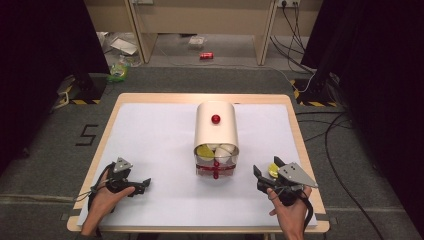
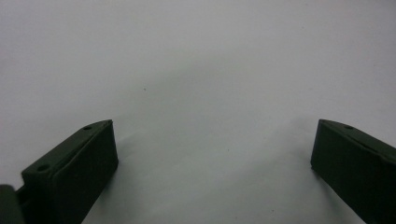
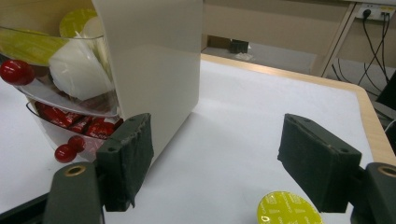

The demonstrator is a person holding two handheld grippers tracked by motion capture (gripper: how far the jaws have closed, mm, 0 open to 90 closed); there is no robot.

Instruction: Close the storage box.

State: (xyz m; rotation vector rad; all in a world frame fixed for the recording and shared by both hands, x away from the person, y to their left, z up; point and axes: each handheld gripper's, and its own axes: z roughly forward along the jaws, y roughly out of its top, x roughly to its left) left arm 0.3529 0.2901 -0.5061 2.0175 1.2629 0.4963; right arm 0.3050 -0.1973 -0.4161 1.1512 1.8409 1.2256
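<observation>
Two black jaws of the right gripper (image 3: 215,158) are standing wide apart, released, with a yellow-green coffee capsule (image 3: 289,208) lying foil-up on the white table cover (image 3: 243,121) just below them, nearer the right-hand jaw. Seen from the high view, that capsule (image 1: 273,170) is sitting at about four o'clock from the cream drawer box (image 1: 216,127), just beside the right gripper (image 1: 264,176) and apart from the box.

That box is standing mid-table with both clear drawers pulled out toward six o'clock: the upper drawer (image 3: 56,100) is holding white and yellow capsules, the lower drawer (image 3: 70,128) red packets. Each drawer is carrying a red knob (image 3: 15,71).

Judging from this, the capsule is out of the box and set down, or waiting to go in; the drawers are not yet closed.

At about eight o'clock the left gripper (image 1: 141,185) is resting on the cover, jaws spread and empty.
</observation>
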